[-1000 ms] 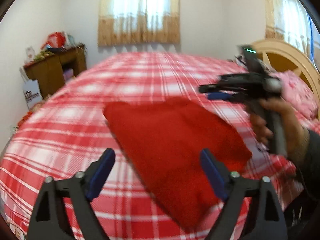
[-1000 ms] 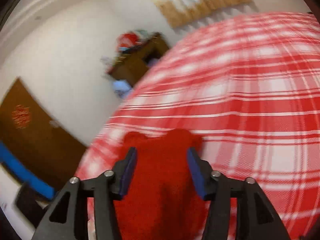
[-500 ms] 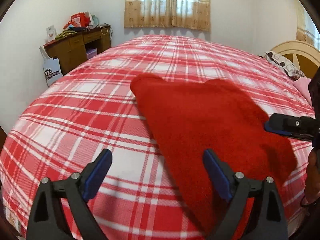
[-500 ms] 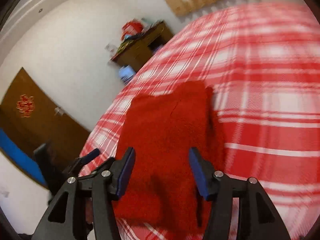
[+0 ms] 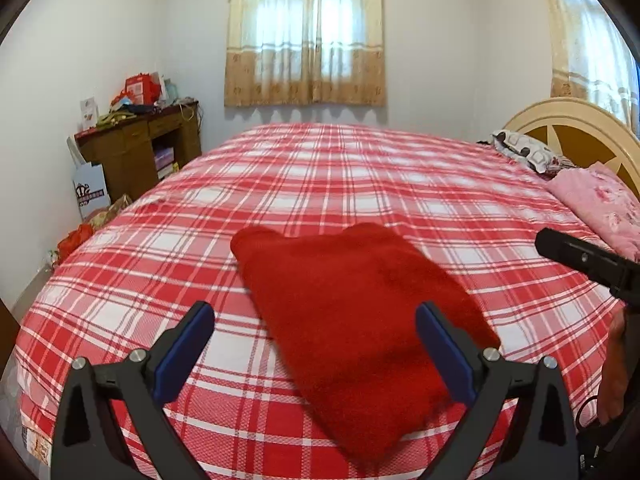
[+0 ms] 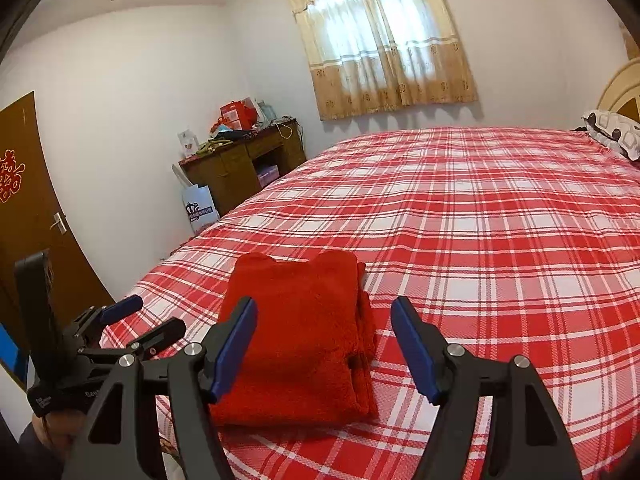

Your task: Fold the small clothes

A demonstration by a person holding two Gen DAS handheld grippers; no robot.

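A red fleece garment (image 5: 352, 304) lies folded into a thick rectangle near the front edge of the bed; it also shows in the right wrist view (image 6: 300, 340). My left gripper (image 5: 316, 350) is open and empty, held above the garment's near end. It also shows at the left of the right wrist view (image 6: 140, 324), beside the garment. My right gripper (image 6: 324, 346) is open and empty, hovering over the garment's near right part. Only a black part of it shows in the left wrist view (image 5: 584, 260).
The bed has a red and white plaid cover (image 5: 360, 168) (image 6: 480, 208). Pillows (image 5: 600, 200) and a cream headboard (image 5: 572, 128) are at the right. A cluttered wooden desk (image 5: 140, 140) and a paper bag (image 5: 91, 194) stand by the left wall. A brown door (image 6: 28, 208) is at the left.
Both grippers have pulled back and up from the garment, open and empty. The garment lies still, folded on the bed.
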